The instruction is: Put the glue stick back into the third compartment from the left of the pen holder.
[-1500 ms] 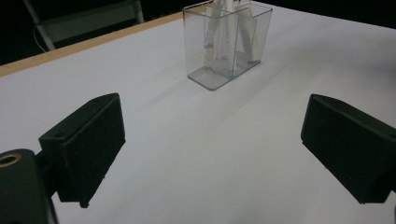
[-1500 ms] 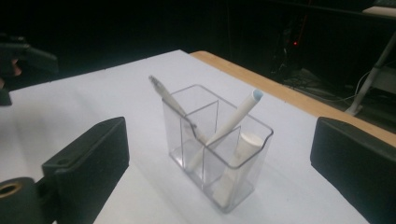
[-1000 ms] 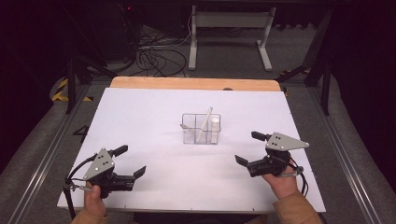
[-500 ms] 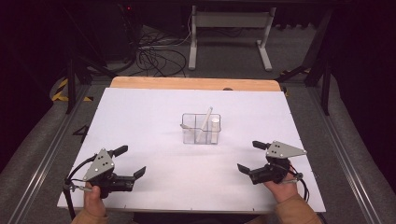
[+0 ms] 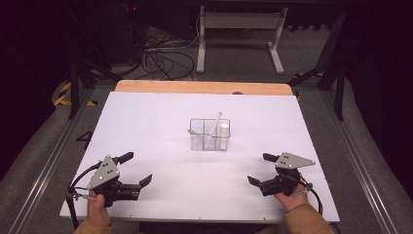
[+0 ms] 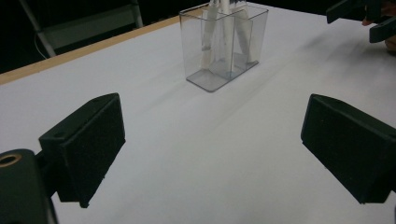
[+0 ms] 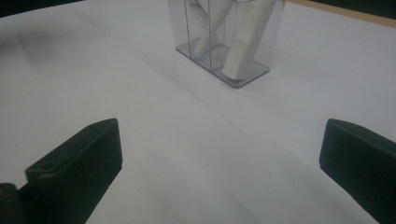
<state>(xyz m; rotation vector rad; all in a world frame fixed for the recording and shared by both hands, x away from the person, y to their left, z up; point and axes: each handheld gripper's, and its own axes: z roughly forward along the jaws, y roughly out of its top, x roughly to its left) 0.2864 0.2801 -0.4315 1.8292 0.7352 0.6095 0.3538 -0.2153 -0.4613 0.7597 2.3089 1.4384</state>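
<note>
A clear plastic box [image 5: 209, 134] with inner dividers stands upright at the middle of the white table [image 5: 160, 122]. White utensils lean inside it, one long handle [image 5: 213, 127] sticking out above the rim. The same box [image 6: 223, 44] lies ahead of my left gripper [image 6: 215, 154], whose jaws stand wide apart with nothing between them. My right gripper [image 7: 219, 172] is likewise open and empty, facing the box [image 7: 229, 39]. From above, the left gripper [image 5: 132, 170] rests near the front left corner and the right gripper [image 5: 262, 168] near the front right.
A wooden strip [image 5: 202, 87] borders the table's far edge. Beyond it are floor cables [image 5: 160, 61] and a metal stand [image 5: 238, 29]. Grey rails [image 5: 44, 161] run along both table sides. The other gripper [image 6: 369, 21] appears at the top right of the left gripper view.
The right gripper has drawn back toward the table's front edge and slightly right. The left gripper has barely moved. Both stayed open.
</note>
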